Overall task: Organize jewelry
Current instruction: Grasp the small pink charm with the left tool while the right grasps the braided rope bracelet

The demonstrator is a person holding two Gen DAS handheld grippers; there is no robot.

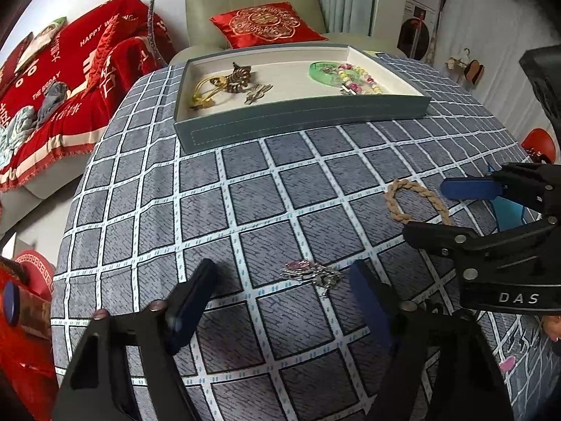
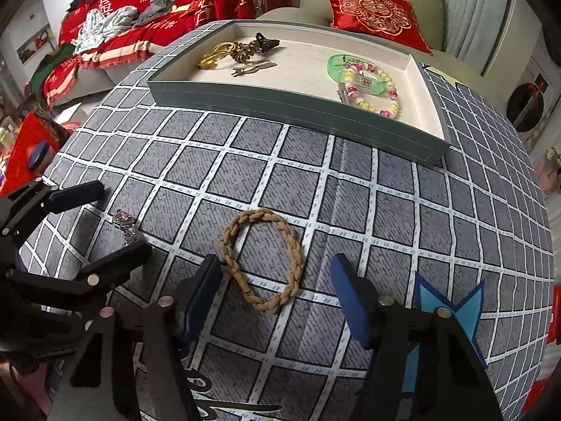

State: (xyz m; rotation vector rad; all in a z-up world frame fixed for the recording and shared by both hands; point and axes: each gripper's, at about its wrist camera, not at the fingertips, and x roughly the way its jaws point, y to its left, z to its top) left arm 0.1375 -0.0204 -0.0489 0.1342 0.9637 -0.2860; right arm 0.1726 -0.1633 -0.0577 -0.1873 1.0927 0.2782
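On the checked cloth, the braided bracelet [image 2: 261, 259] is lying between the right gripper's [image 2: 277, 298] open jaws, while the silver brooch [image 1: 310, 275] is sitting inside the left gripper's [image 1: 284, 301] open jaws.

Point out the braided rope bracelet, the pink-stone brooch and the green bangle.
braided rope bracelet [image 2: 296, 245]: right wrist view, on its right-hand braid.
pink-stone brooch [image 1: 298, 265]: left wrist view, on the pink stone.
green bangle [image 2: 335, 66]: right wrist view, on its left rim, inside the tray.
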